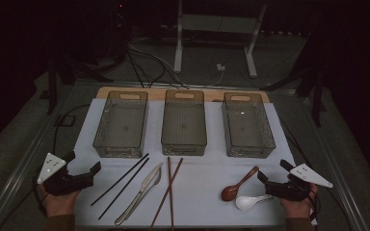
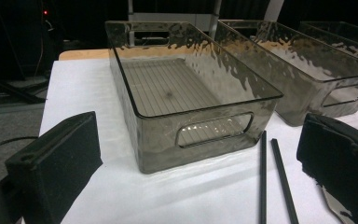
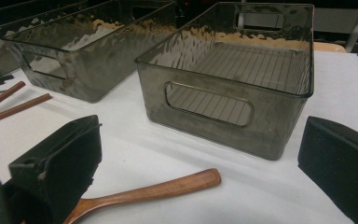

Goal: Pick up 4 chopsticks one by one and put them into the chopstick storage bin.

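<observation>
1. The left gripper (image 1: 79, 166) rests at the near left corner of the white sheet (image 1: 202, 192), jaws wide apart with nothing between them; the left gripper view shows the black chopsticks (image 2: 272, 177) lying just right of its gap.
2. The right gripper (image 1: 272, 180) sits at the sheet's near right corner, jaws also spread and holding nothing. The wooden spoon (image 1: 238, 185) lies just left of it, its handle running across the gap in the right gripper view; the white spoon (image 1: 250, 201) is beside it.
3. Towards the sheet's middle lie a knife (image 1: 142, 191) and brown chopsticks (image 1: 168, 190).
4. Three smoky clear bins stand in a row along the sheet's far edge: left bin (image 1: 121, 144), middle bin (image 1: 184, 142), right bin (image 1: 250, 147). All hold nothing.
5. The sheet covers a wooden board (image 1: 103, 91) on a grey table (image 1: 29, 144). Beyond, the room is dark, with cables (image 1: 144, 60) and a white stand (image 1: 217, 21) on the floor.
</observation>
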`<act>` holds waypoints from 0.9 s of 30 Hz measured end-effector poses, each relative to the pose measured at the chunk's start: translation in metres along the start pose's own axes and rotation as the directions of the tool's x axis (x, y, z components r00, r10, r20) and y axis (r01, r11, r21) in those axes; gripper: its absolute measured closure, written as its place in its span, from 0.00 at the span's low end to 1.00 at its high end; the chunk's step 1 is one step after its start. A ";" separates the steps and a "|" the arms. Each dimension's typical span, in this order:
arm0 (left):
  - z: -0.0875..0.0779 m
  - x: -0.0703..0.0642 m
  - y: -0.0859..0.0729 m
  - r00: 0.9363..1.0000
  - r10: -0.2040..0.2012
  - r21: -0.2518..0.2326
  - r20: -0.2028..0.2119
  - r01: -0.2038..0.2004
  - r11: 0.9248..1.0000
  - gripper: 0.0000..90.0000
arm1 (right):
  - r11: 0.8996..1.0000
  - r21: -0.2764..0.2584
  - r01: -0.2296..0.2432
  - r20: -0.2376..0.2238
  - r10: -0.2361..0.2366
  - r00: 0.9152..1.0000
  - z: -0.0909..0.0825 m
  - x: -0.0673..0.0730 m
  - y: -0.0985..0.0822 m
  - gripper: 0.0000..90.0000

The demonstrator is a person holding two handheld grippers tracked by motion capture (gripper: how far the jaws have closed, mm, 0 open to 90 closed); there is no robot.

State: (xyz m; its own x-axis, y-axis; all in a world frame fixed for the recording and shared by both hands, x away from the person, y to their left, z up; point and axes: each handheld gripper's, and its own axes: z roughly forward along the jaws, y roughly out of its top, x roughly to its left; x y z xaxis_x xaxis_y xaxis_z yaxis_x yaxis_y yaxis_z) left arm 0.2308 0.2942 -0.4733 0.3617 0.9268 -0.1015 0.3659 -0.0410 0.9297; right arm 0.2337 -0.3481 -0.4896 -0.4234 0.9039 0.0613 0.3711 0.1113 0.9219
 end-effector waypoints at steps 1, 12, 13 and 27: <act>-0.001 0.000 0.000 1.000 -0.003 -0.001 0.004 0.003 1.000 0.01 | 1.000 0.004 0.004 0.005 -0.004 1.000 0.000 0.000 0.000 0.00; -0.005 -0.005 0.010 0.999 0.034 0.010 -0.005 -0.034 0.999 0.01 | 1.000 0.001 0.012 0.004 -0.012 1.000 0.001 -0.001 0.000 0.00; -0.005 -0.006 0.012 0.999 0.036 0.009 -0.001 -0.036 0.999 0.01 | 1.000 0.002 0.015 0.003 -0.015 1.000 0.001 -0.001 0.000 0.00; 0.003 -0.017 0.035 0.994 0.087 0.060 0.073 -0.092 0.994 0.01 | 0.999 0.032 -0.015 0.007 0.014 1.000 0.003 -0.004 -0.003 0.00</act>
State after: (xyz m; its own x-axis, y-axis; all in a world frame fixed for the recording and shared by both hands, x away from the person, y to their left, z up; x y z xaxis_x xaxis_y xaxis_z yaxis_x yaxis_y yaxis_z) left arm 0.2399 0.2764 -0.4402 0.4537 0.8900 -0.0455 0.3823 -0.1482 0.9121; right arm 0.2372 -0.3510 -0.4939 -0.4122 0.9083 0.0717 0.4034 0.1113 0.9082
